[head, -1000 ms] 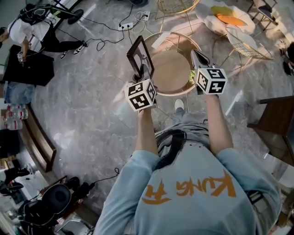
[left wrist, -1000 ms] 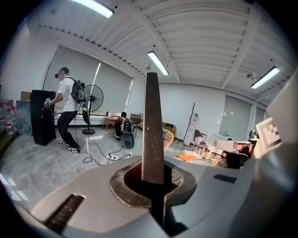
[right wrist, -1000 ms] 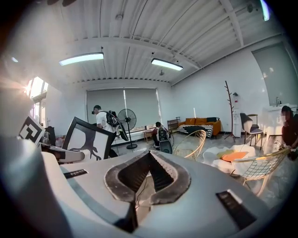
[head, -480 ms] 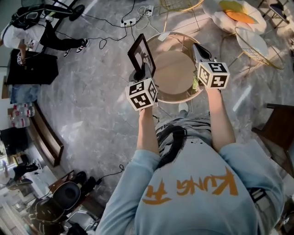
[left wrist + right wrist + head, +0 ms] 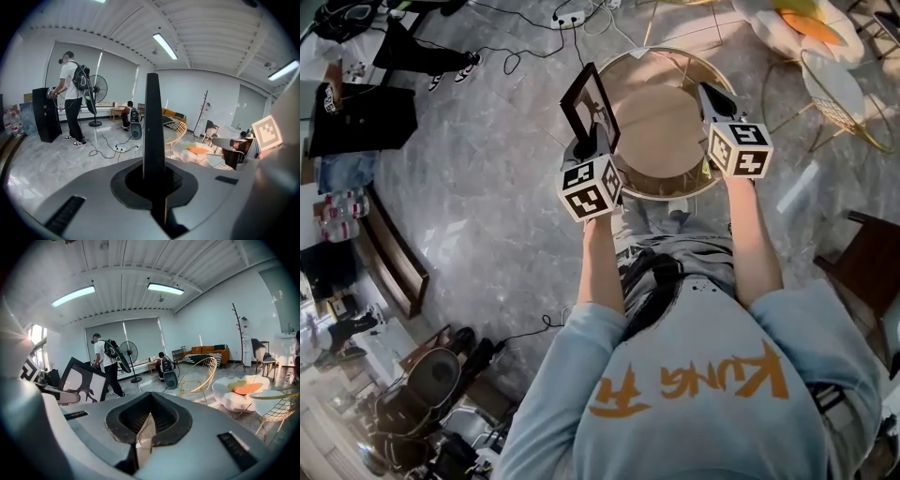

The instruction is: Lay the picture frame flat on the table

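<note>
Left tool [image 5: 154, 194] clamps the picture frame [image 5: 589, 105] upright.
Right tool [image 5: 142, 434] is pinched narrow and empty, across the round surface [image 5: 652, 141] from it; the shirt [image 5: 694, 375] reads "KUNG".

Holds the picture frame [image 5: 153, 126] edge-on in the left gripper [image 5: 157, 187], jaws pressed on its lower edge, upright as a dark narrow bar. Behind, on the left, a standing person [image 5: 70, 89] with a backpack at a black cabinet [image 5: 46, 114], beside a pedestal fan [image 5: 97, 93]. Farther back, a crouching person [image 5: 130, 112]. Right of the frame, a gold wire chair [image 5: 177, 133]. At the right edge, a cube with a square marker [image 5: 267, 132].
</note>
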`<control>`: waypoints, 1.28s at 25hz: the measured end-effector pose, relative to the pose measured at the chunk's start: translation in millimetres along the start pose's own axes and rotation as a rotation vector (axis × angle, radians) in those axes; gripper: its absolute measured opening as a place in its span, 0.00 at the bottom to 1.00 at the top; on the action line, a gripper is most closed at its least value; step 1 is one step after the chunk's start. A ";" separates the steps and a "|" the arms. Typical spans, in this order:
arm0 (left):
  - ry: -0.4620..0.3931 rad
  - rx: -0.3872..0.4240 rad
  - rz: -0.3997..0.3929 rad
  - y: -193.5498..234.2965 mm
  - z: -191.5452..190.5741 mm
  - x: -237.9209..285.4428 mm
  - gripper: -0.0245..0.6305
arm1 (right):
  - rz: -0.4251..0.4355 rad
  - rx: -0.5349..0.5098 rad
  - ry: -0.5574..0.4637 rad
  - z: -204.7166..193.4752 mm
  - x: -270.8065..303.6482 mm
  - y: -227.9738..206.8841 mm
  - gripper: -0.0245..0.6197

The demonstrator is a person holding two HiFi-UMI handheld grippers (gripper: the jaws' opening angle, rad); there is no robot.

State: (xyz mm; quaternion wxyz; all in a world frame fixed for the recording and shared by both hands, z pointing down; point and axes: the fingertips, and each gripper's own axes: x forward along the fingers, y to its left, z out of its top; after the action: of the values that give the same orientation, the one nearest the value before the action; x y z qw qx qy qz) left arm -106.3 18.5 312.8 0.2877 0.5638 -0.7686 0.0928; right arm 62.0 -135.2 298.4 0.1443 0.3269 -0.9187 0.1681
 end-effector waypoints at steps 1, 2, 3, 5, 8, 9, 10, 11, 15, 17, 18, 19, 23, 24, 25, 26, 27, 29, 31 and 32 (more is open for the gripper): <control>0.011 -0.004 -0.010 2.1 -2.7 7.4 0.08 | -0.010 -0.003 0.011 -4.8 3.8 -0.8 0.03; 0.021 -0.004 -0.026 2.3 -4.7 16.2 0.08 | -0.024 -0.003 0.021 -8.6 8.0 -3.6 0.03; 0.032 -0.002 -0.045 1.4 -5.9 25.7 0.07 | -0.039 -0.001 0.029 -11.1 12.1 -7.7 0.03; 0.056 0.002 -0.083 -2.4 -7.6 43.7 0.08 | -0.073 0.003 0.043 -13.7 18.5 -17.1 0.03; 0.093 0.015 -0.134 -9.2 -10.7 65.5 0.07 | -0.116 0.009 0.064 -20.3 23.4 -26.3 0.03; 0.108 0.018 -0.149 -10.9 -14.2 72.5 0.07 | -0.127 0.010 0.076 -25.5 25.0 -27.7 0.03; 0.126 0.018 -0.163 -11.7 -19.0 80.2 0.07 | -0.136 0.011 0.090 -32.2 27.4 -28.4 0.03; 0.144 0.015 -0.174 -11.7 -24.4 88.5 0.07 | -0.141 0.012 0.107 -40.1 31.3 -28.7 0.03; 0.215 -0.007 -0.202 -7.1 -51.1 124.2 0.07 | -0.160 0.030 0.176 -76.3 51.9 -35.6 0.03; 0.253 -0.012 -0.215 -6.5 -66.2 135.3 0.08 | -0.176 0.044 0.204 -92.3 55.8 -40.1 0.03; 0.270 -0.014 -0.222 -6.7 -73.0 139.0 0.08 | -0.183 0.053 0.214 -99.0 56.9 -41.7 0.03; 0.286 -0.018 -0.230 -7.3 -79.6 142.2 0.07 | -0.190 0.061 0.223 -105.1 58.0 -43.2 0.04; 0.338 -0.037 -0.266 -13.3 -105.2 151.1 0.08 | -0.201 0.081 0.253 -127.9 62.5 -44.6 0.03; 0.353 -0.036 -0.275 -15.1 -110.6 153.0 0.07 | -0.202 0.087 0.263 -133.1 63.5 -44.4 0.03; 0.368 -0.034 -0.285 -16.7 -115.1 155.4 0.07 | -0.204 0.094 0.274 -137.8 64.8 -44.8 0.03; 0.383 -0.030 -0.293 -18.3 -118.9 158.3 0.08 | -0.207 0.101 0.284 -142.3 66.6 -46.0 0.04; 0.397 -0.026 -0.302 -19.8 -122.6 161.4 0.07 | -0.211 0.109 0.294 -146.8 68.6 -47.7 0.03; 0.423 -0.018 -0.315 -22.0 -131.9 166.3 0.08 | -0.216 0.123 0.310 -157.4 71.7 -50.0 0.04; 0.447 -0.017 -0.323 -21.7 -144.0 170.0 0.08 | -0.215 0.137 0.323 -170.4 73.6 -50.1 0.04; 0.460 -0.017 -0.326 -21.2 -150.2 172.1 0.08 | -0.215 0.145 0.330 -176.9 74.2 -50.0 0.03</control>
State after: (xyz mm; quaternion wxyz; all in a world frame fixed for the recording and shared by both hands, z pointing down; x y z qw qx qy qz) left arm -70.3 -58.7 525.8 0.4705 0.6416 -0.5830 0.1646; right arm 66.7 -141.4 496.6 0.2859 0.4006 -0.8279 0.2688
